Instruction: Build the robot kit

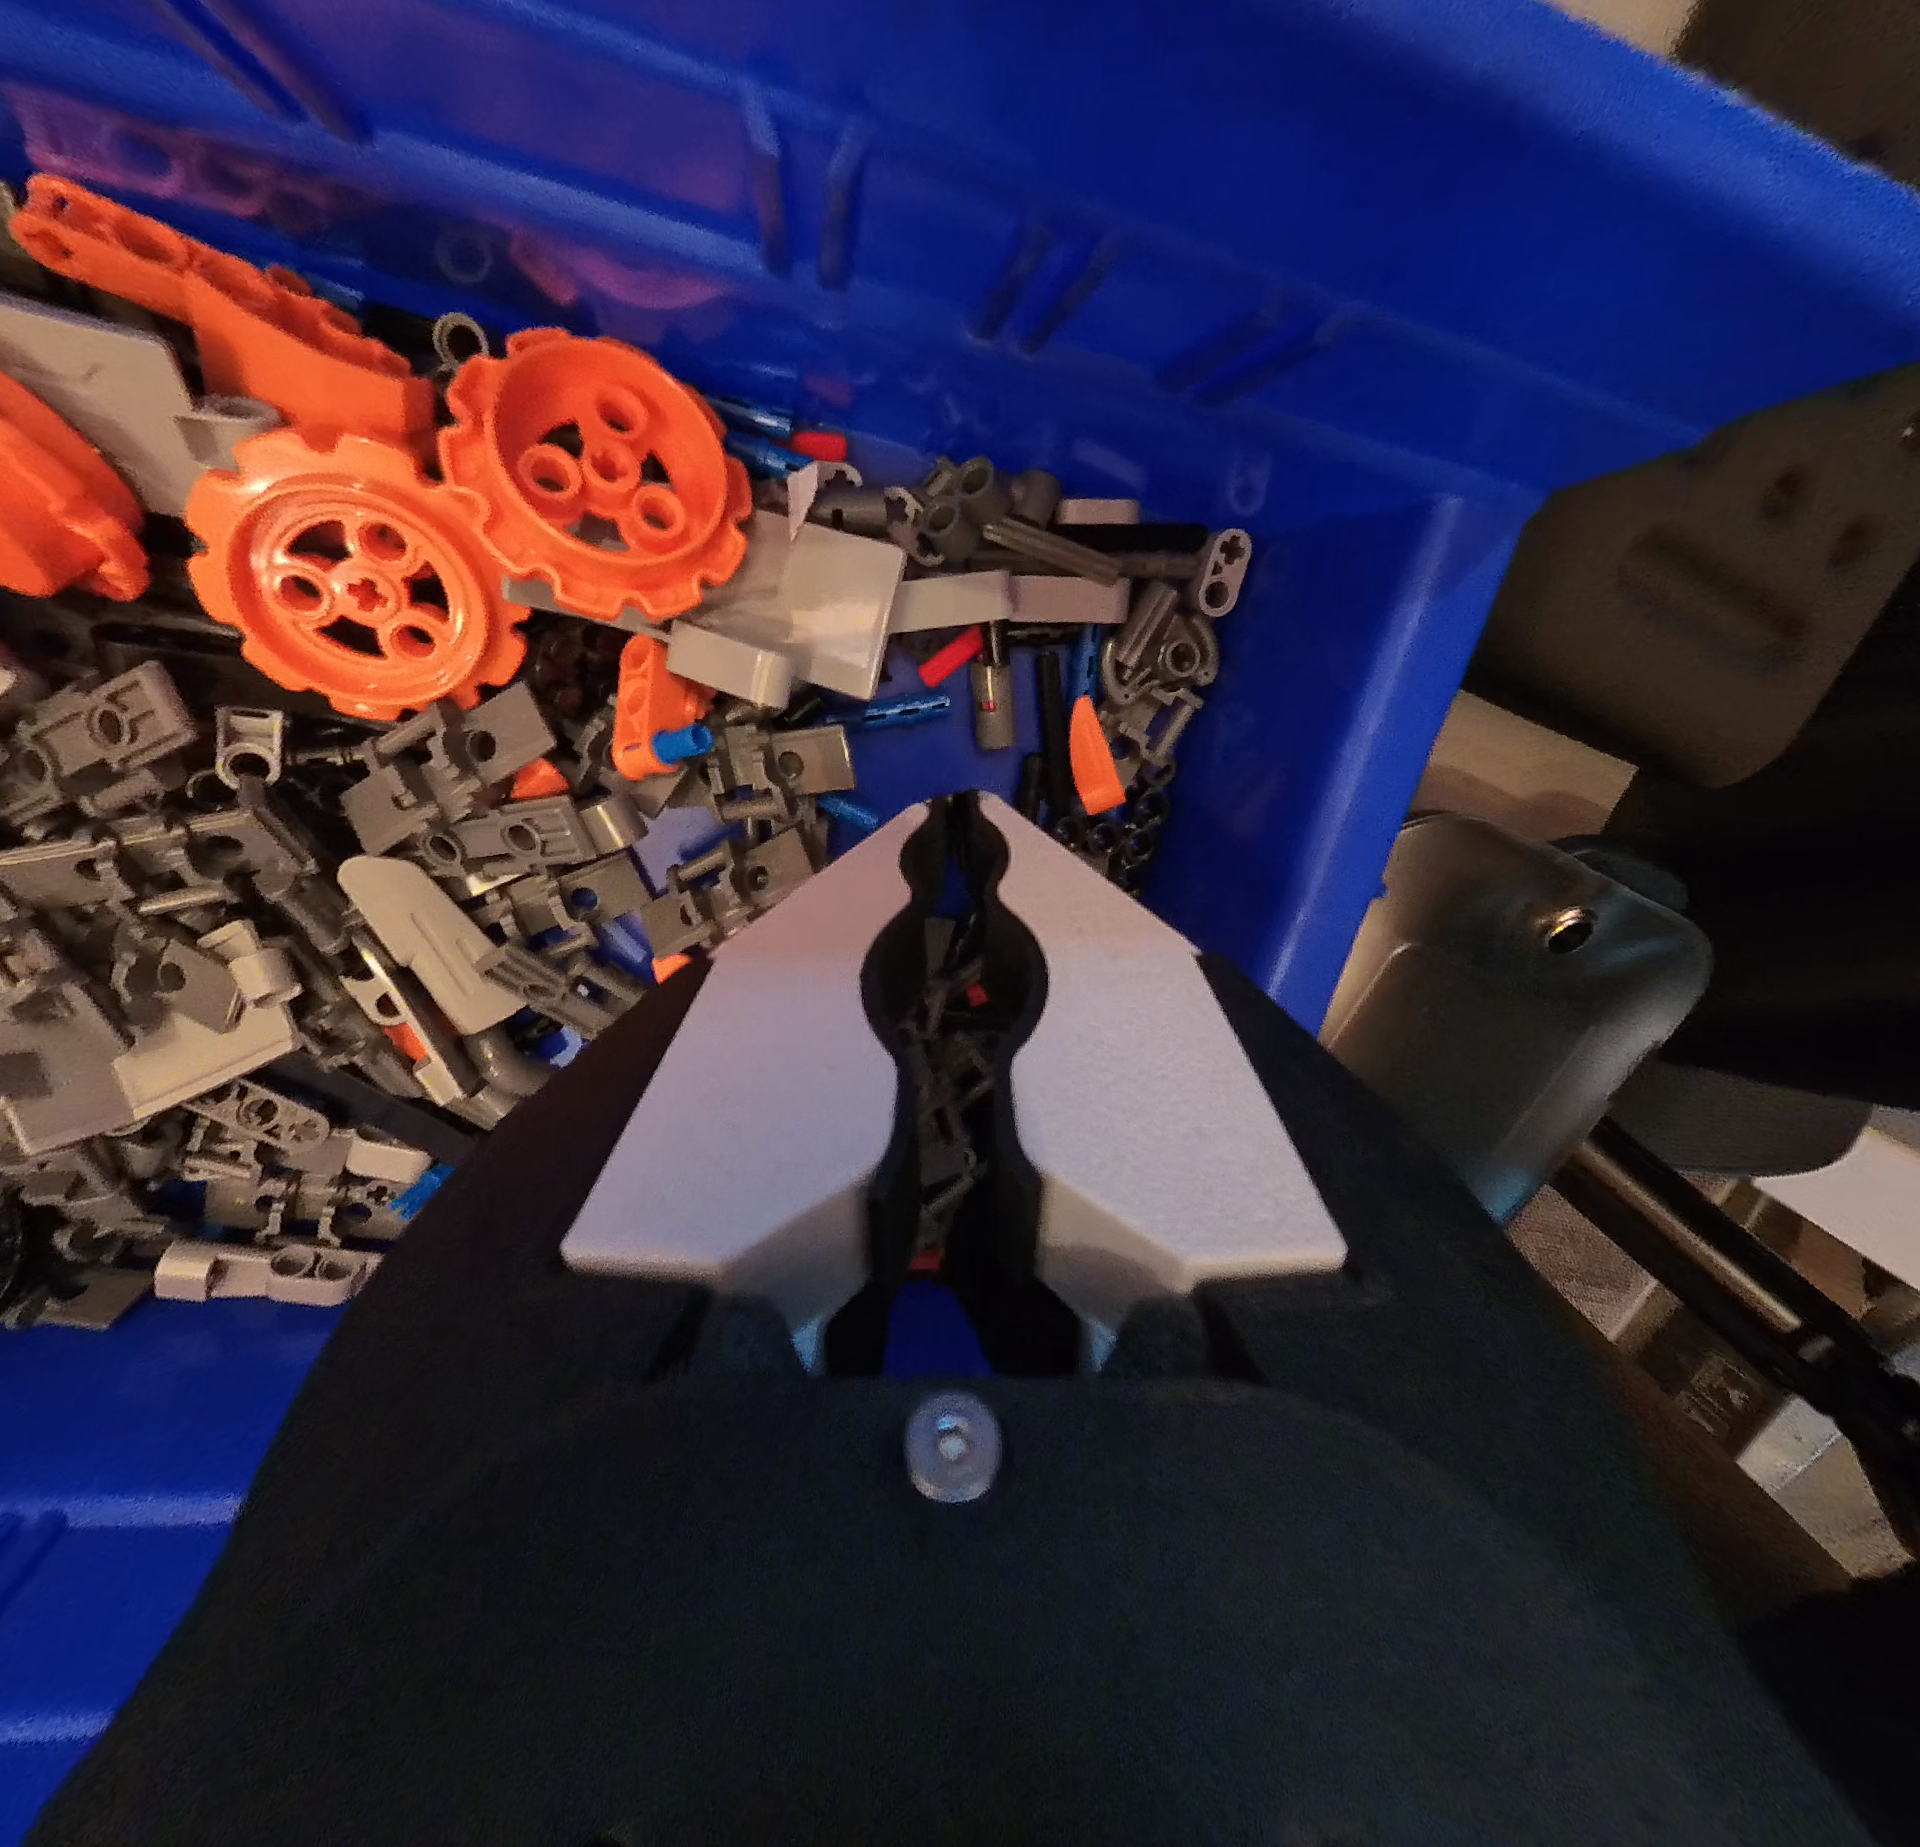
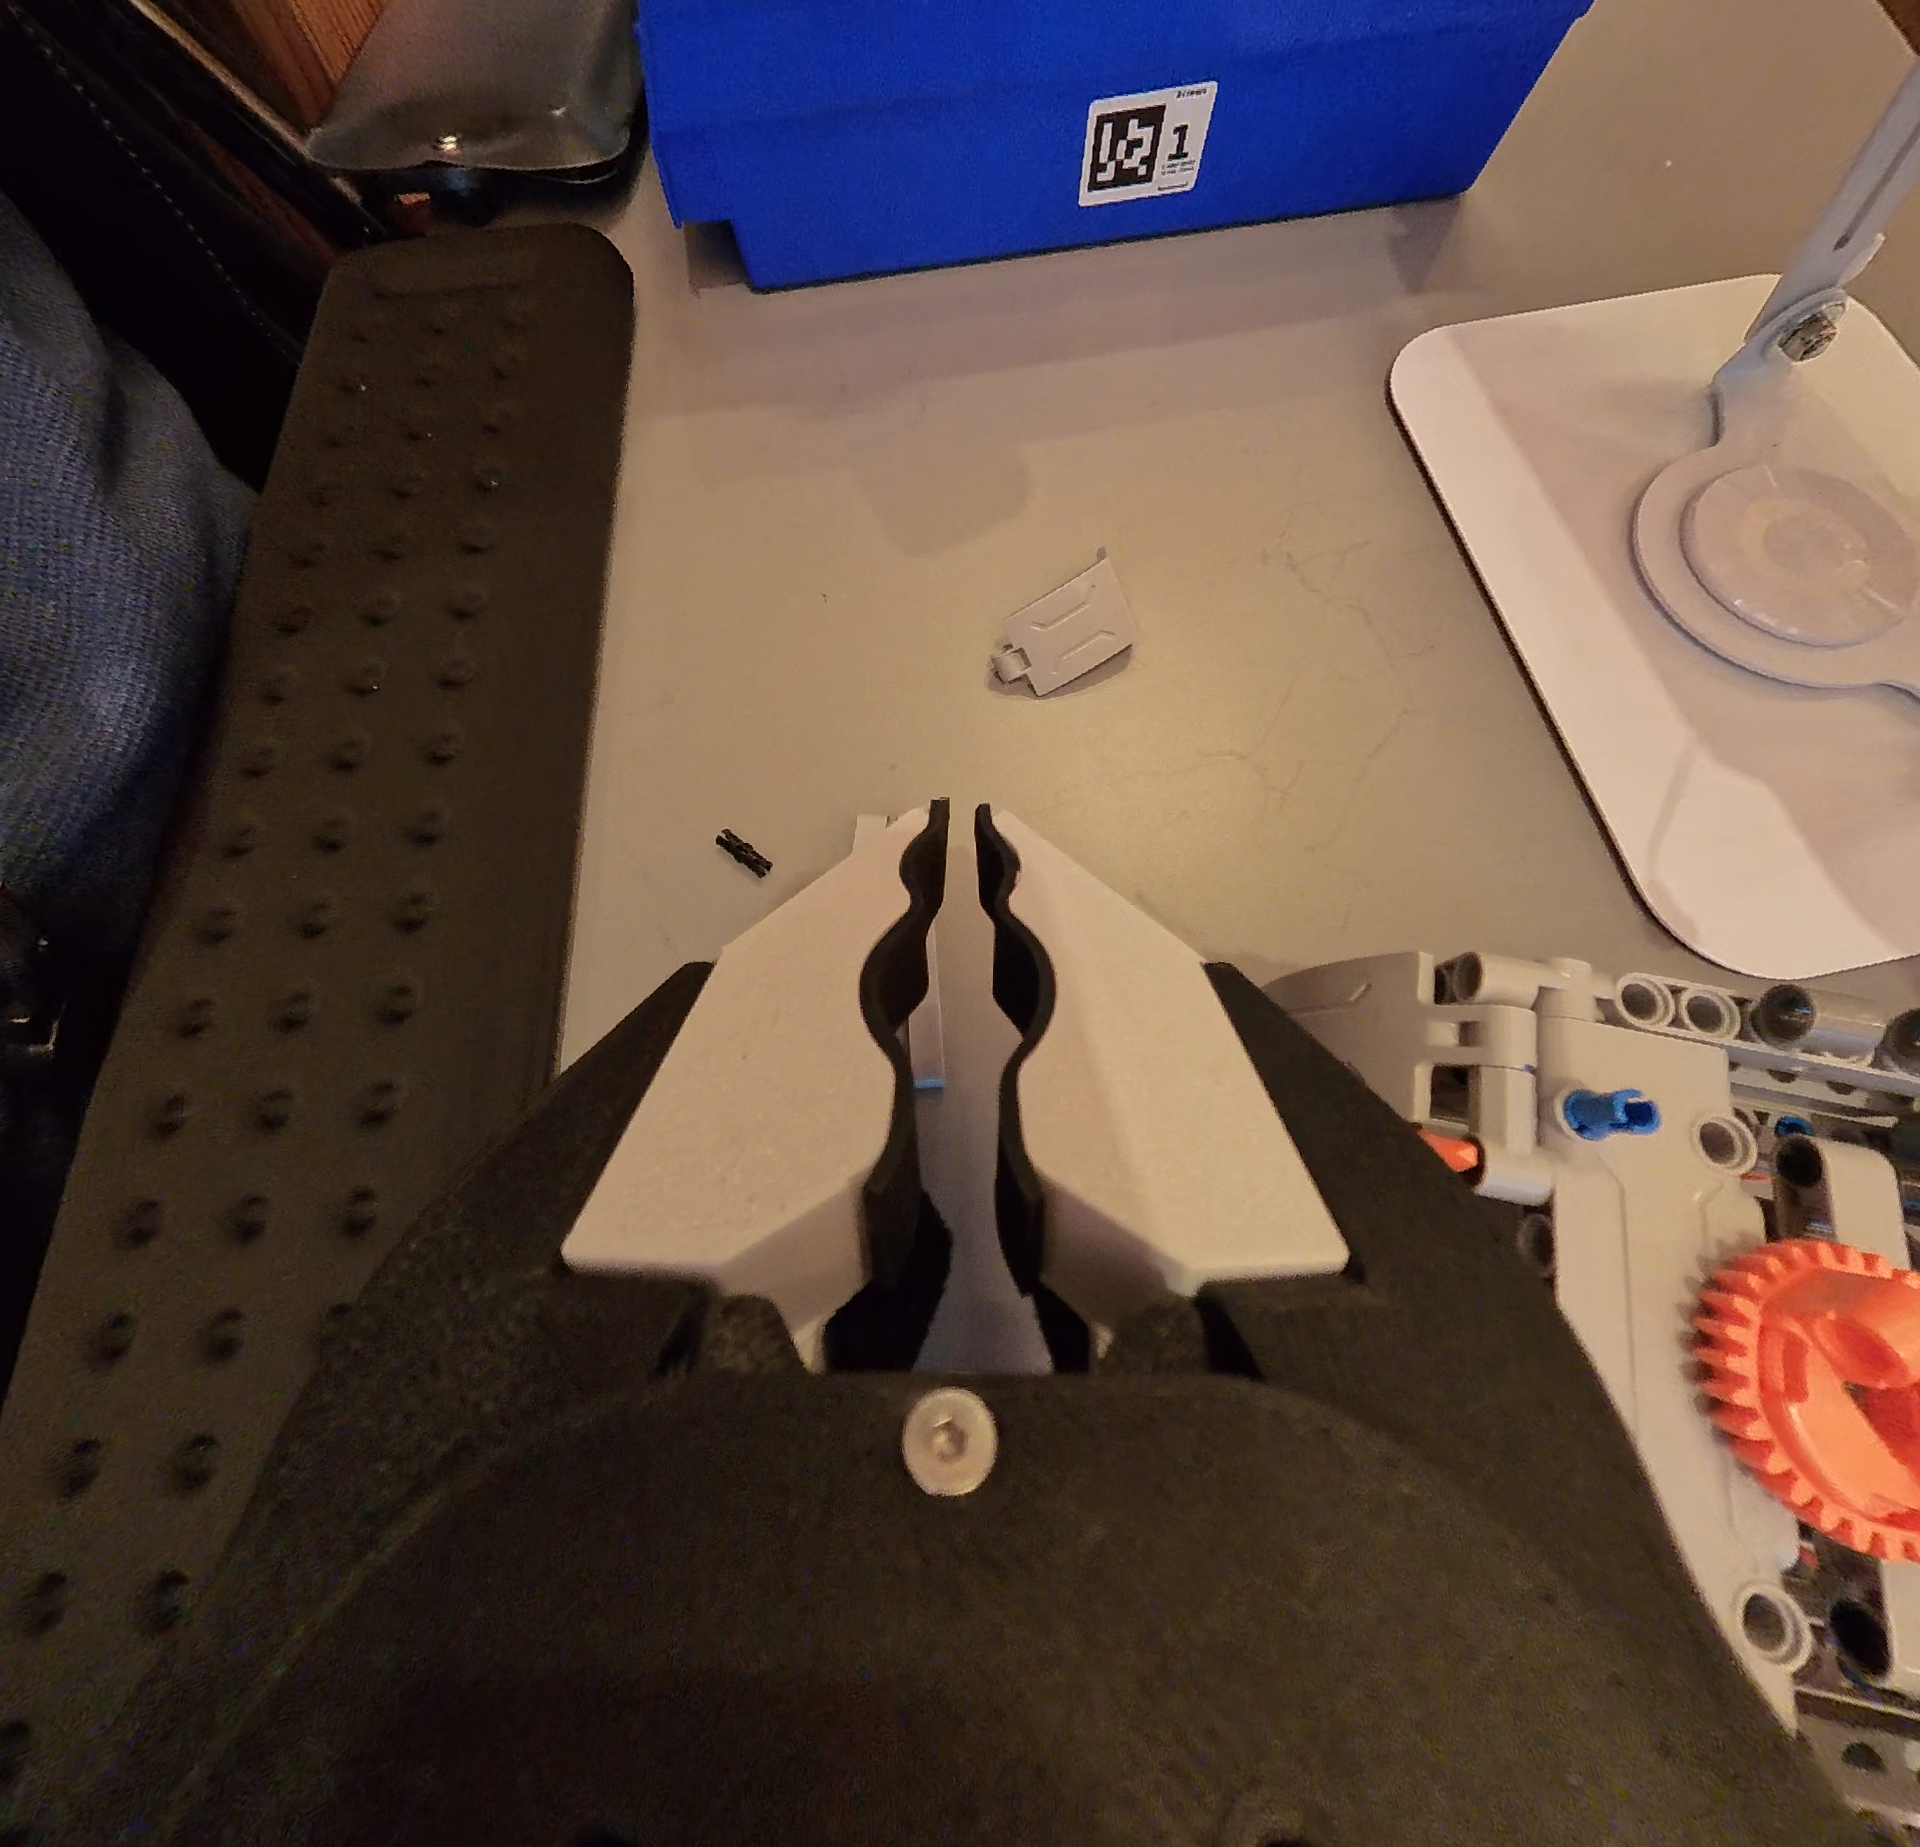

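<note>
Left gripper [image 1: 961, 810]: tips drawn together low inside blue bin [image 1: 1039, 187], above heap of grey parts [image 1: 208, 862], near two orange wheels [image 1: 592, 467]; cannot tell whether anything is pinched. Right gripper [image 2: 961, 815]: narrow gap, pale grey strip [image 2: 928, 1028] showing in it, grip unclear; poised over table [image 2: 1247, 810], black pin [image 2: 744, 855] just beside, grey panel [image 2: 1070, 634] ahead, built assembly [image 2: 1621, 1122] with orange gear [image 2: 1818, 1402] alongside. Calls, by the look, for slow tips and steady pressure among small, loose parts.
</note>
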A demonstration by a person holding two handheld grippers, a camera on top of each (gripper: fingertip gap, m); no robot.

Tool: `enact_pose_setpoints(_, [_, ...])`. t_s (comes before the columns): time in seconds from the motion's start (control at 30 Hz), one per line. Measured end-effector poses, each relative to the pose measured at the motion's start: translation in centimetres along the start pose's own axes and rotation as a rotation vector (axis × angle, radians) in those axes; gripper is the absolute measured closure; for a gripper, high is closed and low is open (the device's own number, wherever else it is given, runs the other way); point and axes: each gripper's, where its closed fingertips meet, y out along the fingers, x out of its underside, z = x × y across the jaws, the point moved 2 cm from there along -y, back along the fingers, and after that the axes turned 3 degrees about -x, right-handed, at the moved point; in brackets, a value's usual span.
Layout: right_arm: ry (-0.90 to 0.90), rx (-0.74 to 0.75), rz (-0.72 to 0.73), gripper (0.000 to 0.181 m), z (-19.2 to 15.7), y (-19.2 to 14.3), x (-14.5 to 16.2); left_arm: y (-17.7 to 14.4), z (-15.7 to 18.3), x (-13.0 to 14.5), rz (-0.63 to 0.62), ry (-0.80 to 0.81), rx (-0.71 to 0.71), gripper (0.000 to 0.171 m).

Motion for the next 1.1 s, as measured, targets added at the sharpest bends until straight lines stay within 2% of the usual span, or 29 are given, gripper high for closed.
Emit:
enact_pose_setpoints(0.03, [0.000, 0.000, 0.000, 0.179, 0.0, 0.0, 0.0, -0.3, 0.0, 0.0, 0.005, -0.001, -0.003, 0.171])
enact_pose_setpoints(0.2, [-0.003, 0.001, 0.003, 0.179, 0.0, 0.0, -0.1, -2.5, 0.1, -1.0, 0.061, 0.008, -0.036, 0.171])
enact_pose_setpoints(0.3, [-0.007, 0.002, 0.004, 0.179, -0.1, -0.1, -0.2, -3.2, 0.6, -1.1, 0.019, 0.021, -0.053, 0.171])
enact_pose_setpoints(0.53, [-0.013, 0.005, 0.010, 0.179, -0.2, -0.2, -0.3, -0.4, 0.5, 0.8, -0.084, -0.009, -0.044, 0.157])
enact_pose_setpoints(0.9, [-0.003, 0.004, 0.005, 0.179, 0.0, -0.1, 0.0, 0.9, 0.1, 0.9, -0.082, 0.042, -0.063, 0.166])
enact_pose_setpoints(1.0, [-0.002, 0.002, 0.005, 0.179, 0.0, -0.1, 0.0, -0.7, 0.2, 0.1, -0.033, 0.036, -0.071, 0.168])
enact_pose_setpoints(1.1, [-0.003, 0.005, 0.005, 0.179, 0.0, -0.1, 0.0, -4.1, 1.0, -2.6, 0.070, 0.059, -0.107, 0.169])
